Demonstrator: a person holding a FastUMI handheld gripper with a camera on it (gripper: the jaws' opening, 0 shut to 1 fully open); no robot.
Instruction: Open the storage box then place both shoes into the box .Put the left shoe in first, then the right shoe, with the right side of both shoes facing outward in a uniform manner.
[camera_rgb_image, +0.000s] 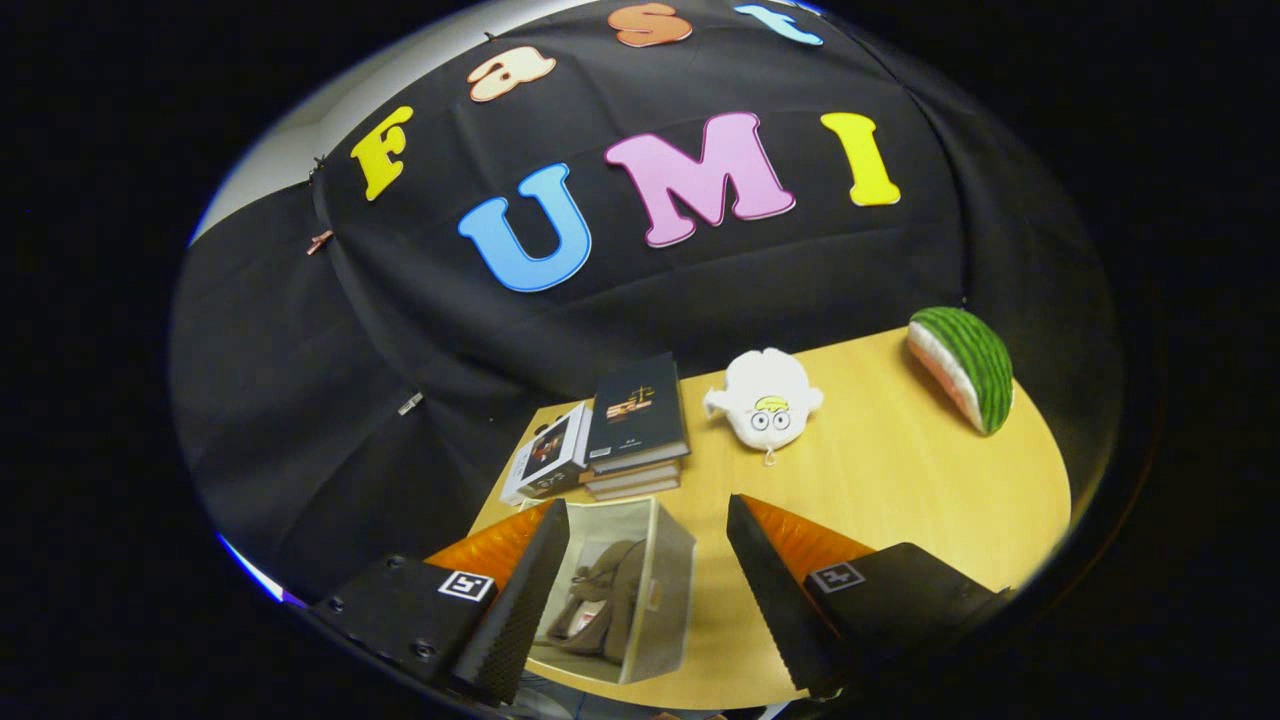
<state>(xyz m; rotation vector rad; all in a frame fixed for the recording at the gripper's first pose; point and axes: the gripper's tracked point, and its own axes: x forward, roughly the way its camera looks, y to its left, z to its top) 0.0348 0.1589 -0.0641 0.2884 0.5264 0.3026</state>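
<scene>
The gripper (645, 585) hangs above the table (900, 500) with its fingers spread apart, gripping nothing. Between the fingers sits the open storage box (655, 590), holding shoes (600, 605). Beyond the box at 12 o'clock lies a stack of books (635, 425), another book (545, 455) touching its left. At 1 o'clock lies a plush toy (765, 405); farther at 2 o'clock, a watermelon slice (965, 365).

A: We see a smooth wood-look table (900, 490), matt; plush toy (765, 408) and watermelon slice (962, 365), upper right.
B: Lower centre, we note the storage box (668, 570), matt plastic-looking; suede-like shoe (600, 600). Gripper (650, 590) fingers apart.
</scene>
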